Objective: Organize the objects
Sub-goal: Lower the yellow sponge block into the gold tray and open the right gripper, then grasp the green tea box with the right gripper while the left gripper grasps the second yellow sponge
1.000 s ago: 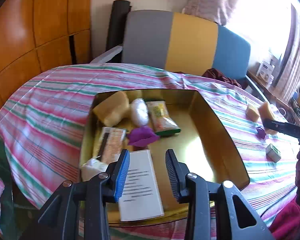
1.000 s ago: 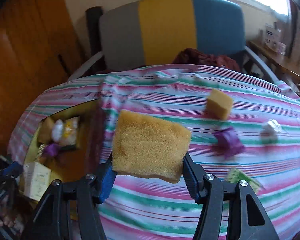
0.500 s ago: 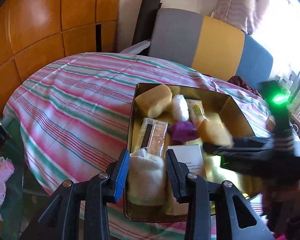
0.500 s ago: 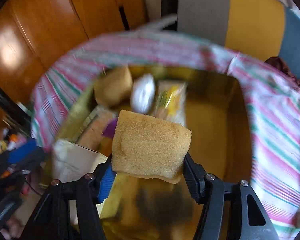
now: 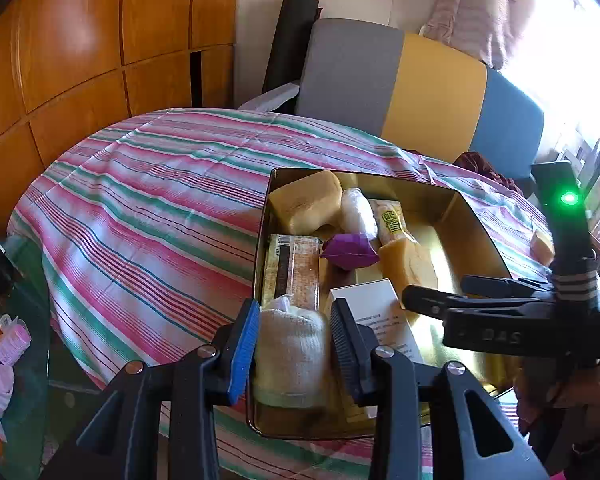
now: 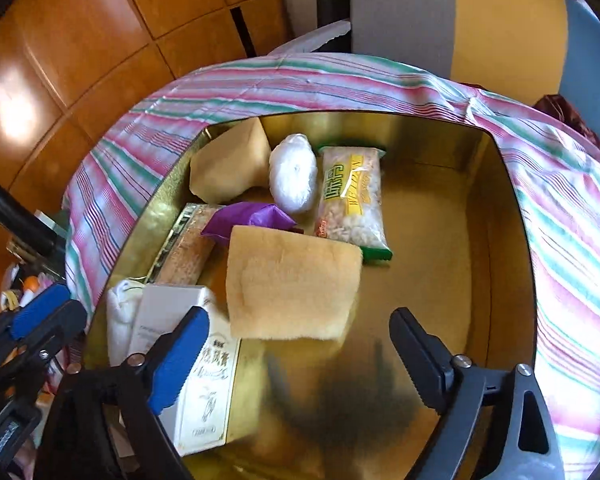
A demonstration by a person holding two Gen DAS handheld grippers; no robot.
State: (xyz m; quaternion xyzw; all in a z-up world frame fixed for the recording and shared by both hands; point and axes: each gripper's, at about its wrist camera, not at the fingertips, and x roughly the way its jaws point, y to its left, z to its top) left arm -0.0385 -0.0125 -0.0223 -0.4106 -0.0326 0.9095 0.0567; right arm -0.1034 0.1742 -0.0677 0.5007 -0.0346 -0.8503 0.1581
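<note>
The sponge (image 6: 290, 284) sits free over the gold tin (image 6: 480, 240), and the right gripper (image 6: 296, 356) is letting go, its jaws opening wide, neither pad touching it. It hangs just ahead of the fingers, its edges blurred, above the tin's bare floor. Beside it in the tin: a purple wrapper (image 6: 252, 218), a snack packet (image 6: 352, 204), a white wrapped lump (image 6: 294, 178) and another sponge (image 6: 228, 168) in the far corner. A white box (image 6: 188, 344) lies at the near left. Over on the left, the left gripper (image 5: 292, 336) has its 2 jaws narrowly spread, with a rolled white cloth (image 5: 288, 356) between them; whether the pads press on it I cannot tell. The striped tablecloth (image 5: 140, 208) runs under everything.
</note>
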